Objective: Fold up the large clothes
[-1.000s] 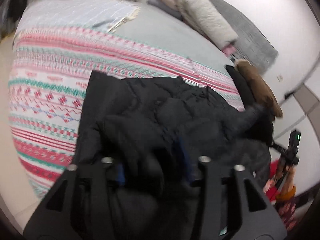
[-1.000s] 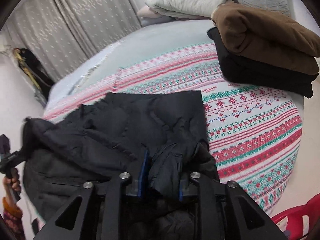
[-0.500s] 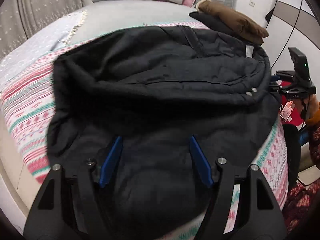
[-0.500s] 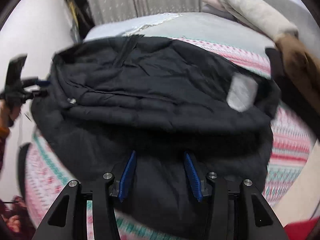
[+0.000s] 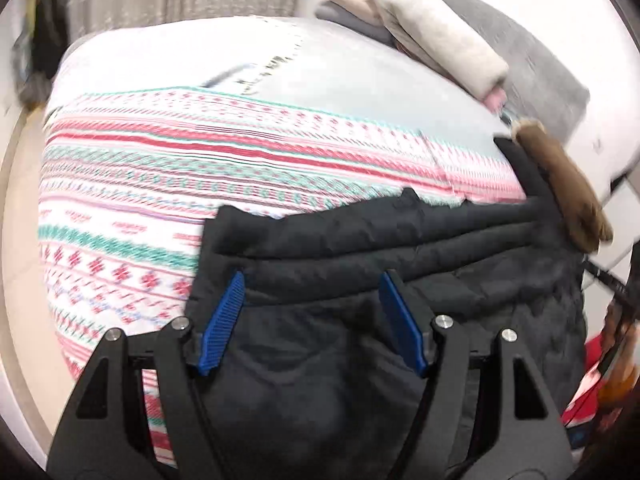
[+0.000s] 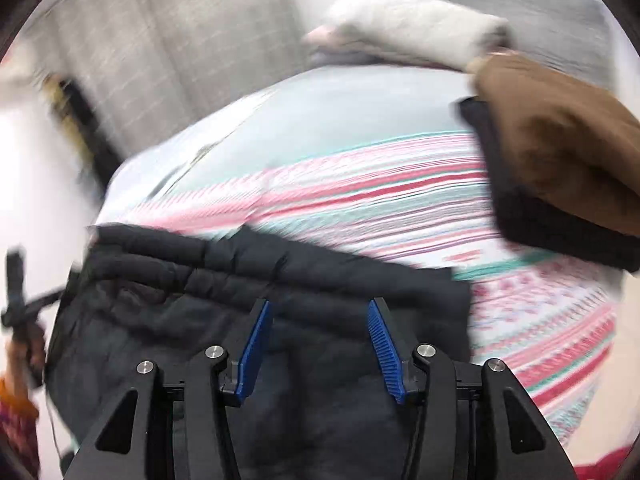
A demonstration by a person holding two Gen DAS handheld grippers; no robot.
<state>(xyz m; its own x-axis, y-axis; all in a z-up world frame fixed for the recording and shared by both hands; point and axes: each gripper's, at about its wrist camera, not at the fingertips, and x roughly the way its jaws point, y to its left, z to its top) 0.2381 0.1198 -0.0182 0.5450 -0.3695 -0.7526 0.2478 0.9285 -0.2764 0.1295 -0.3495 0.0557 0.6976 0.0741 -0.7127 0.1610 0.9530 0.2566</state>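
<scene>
A large black quilted jacket (image 5: 400, 264) lies folded on the bed's near edge, over a red, white and teal patterned blanket (image 5: 168, 184). It also shows in the right wrist view (image 6: 280, 280). My left gripper (image 5: 312, 280) is open and empty above the jacket's left part. My right gripper (image 6: 320, 308) is open and empty above the jacket's right part. The right wrist view is motion-blurred.
A stack of folded clothes, brown on black (image 6: 560, 160), sits on the bed's right side (image 5: 560, 184). Pillows (image 5: 440, 44) lie at the headboard. Curtains (image 6: 160, 40) hang behind the bed. The other gripper's handle (image 6: 16, 292) shows at far left.
Both grippers were shut on the jacket a second ago, then opened and let it go. The jacket now lies flat and folded. Both grippers have drawn back toward the near edge.
</scene>
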